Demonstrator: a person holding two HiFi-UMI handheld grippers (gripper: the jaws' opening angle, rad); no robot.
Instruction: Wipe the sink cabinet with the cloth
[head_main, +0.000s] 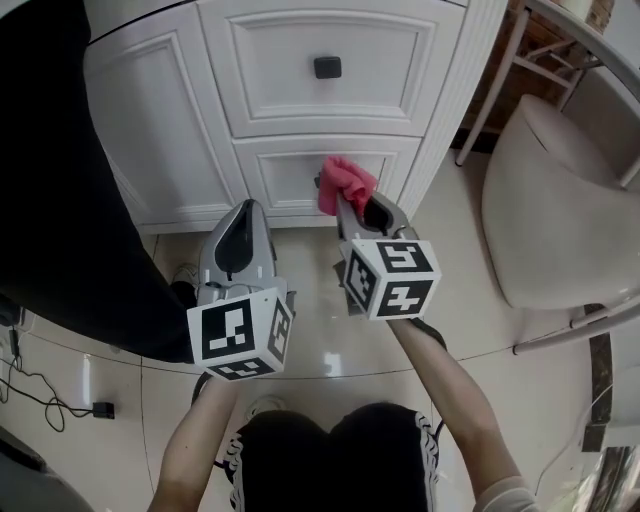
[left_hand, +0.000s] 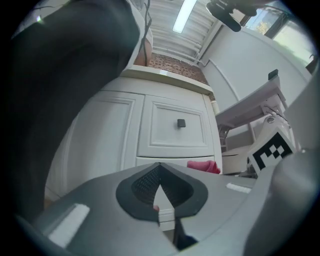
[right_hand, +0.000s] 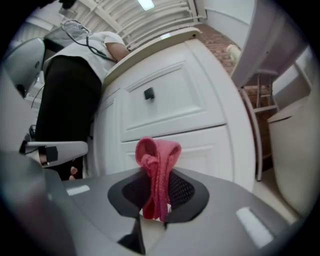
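In front of the white sink cabinet (head_main: 180, 120), the head view shows the right tool (head_main: 352, 205) holding the pink cloth (head_main: 345, 183) up at the lower drawer front (head_main: 285, 175), with the left tool (head_main: 247, 212) just beside it. The left gripper view shows that tool (left_hand: 160, 170) pressed together, nothing between. In the right gripper view, the right tool (right_hand: 156, 197) pinches the bunched cloth (right_hand: 157, 160) below the drawer knob (right_hand: 148, 93).
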